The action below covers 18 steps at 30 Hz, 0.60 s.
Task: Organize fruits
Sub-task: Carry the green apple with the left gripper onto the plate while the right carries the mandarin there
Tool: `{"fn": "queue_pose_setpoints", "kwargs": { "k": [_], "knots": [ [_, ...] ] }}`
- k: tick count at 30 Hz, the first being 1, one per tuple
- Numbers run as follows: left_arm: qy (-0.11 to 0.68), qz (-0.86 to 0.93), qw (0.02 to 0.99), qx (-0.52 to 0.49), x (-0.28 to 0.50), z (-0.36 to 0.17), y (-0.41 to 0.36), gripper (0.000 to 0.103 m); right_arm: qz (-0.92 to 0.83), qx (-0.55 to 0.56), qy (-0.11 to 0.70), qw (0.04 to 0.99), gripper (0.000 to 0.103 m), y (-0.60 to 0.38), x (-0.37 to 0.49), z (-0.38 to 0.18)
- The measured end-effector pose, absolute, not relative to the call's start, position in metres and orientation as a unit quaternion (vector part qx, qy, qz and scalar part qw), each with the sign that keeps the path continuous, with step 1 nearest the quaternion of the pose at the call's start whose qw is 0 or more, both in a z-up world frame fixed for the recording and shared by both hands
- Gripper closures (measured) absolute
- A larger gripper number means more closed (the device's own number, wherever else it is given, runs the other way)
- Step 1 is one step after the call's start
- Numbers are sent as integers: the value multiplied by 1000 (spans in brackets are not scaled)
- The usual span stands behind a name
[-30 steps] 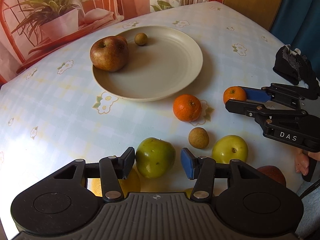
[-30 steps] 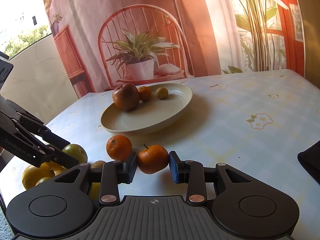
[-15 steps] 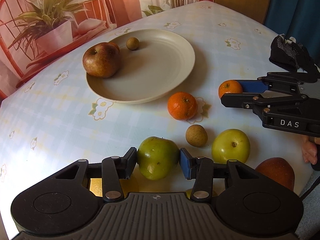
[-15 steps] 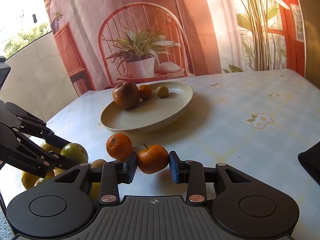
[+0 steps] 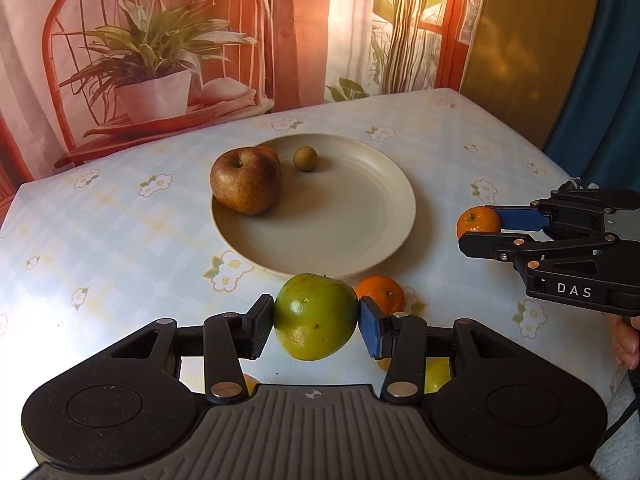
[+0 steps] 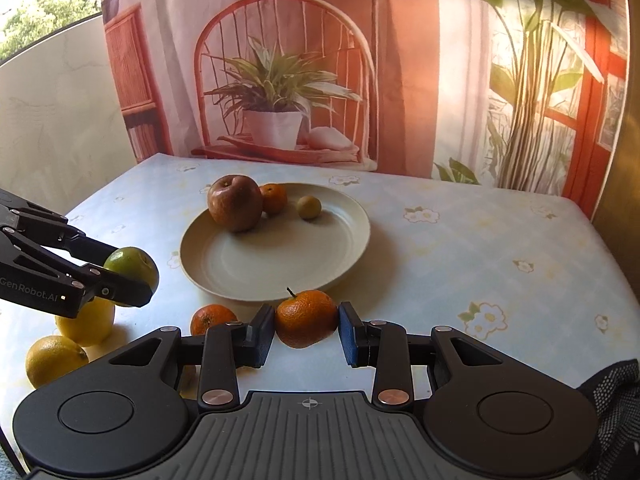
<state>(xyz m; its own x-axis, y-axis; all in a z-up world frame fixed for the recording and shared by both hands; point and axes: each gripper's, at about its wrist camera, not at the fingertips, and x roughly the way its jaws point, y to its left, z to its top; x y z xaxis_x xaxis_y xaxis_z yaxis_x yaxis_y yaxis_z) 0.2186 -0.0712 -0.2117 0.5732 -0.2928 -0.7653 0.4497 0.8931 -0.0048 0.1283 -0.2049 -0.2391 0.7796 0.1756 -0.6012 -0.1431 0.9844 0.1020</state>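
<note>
While the left gripper (image 5: 316, 320) is clamped on a green apple (image 5: 315, 316), with both pads pressed against its sides, the right gripper (image 6: 306, 330) is clamped on a stemmed mandarin (image 6: 306, 318) the same way. Whether either fruit is clear of the tablecloth (image 6: 460, 248) cannot be told.

Ahead of both grippers sits a cream plate (image 6: 344, 256). On its far left side rest a brown-red apple (image 6: 235, 208), a small orange (image 6: 274, 199) touching it just behind, and a small round brownish fruit (image 6: 309, 207) a little to their right. In the left wrist view the orange is nearly hidden behind the apple.

A second mandarin (image 6: 212, 319) lies on the cloth just left of the right gripper's left finger, and just beyond the left gripper's right pad in the other view. 2 lemons (image 6: 70, 338) lie below and beside the left gripper as seen from the right wrist. A dark mesh glove (image 6: 614, 404) lies at the right gripper's right edge.
</note>
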Motion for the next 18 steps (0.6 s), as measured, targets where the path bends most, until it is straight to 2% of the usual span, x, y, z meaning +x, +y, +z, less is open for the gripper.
{"fn": "queue_pose_setpoints", "kwargs": {
  "k": [7, 18],
  "knots": [
    [398, -200, 893, 60, 223, -205, -67, 55, 99, -21, 339, 935, 72, -191, 154, -216],
    [394, -189, 899, 25, 246, -211, -66, 55, 107, -67, 371, 920, 72, -180, 195, -219]
  ]
}}
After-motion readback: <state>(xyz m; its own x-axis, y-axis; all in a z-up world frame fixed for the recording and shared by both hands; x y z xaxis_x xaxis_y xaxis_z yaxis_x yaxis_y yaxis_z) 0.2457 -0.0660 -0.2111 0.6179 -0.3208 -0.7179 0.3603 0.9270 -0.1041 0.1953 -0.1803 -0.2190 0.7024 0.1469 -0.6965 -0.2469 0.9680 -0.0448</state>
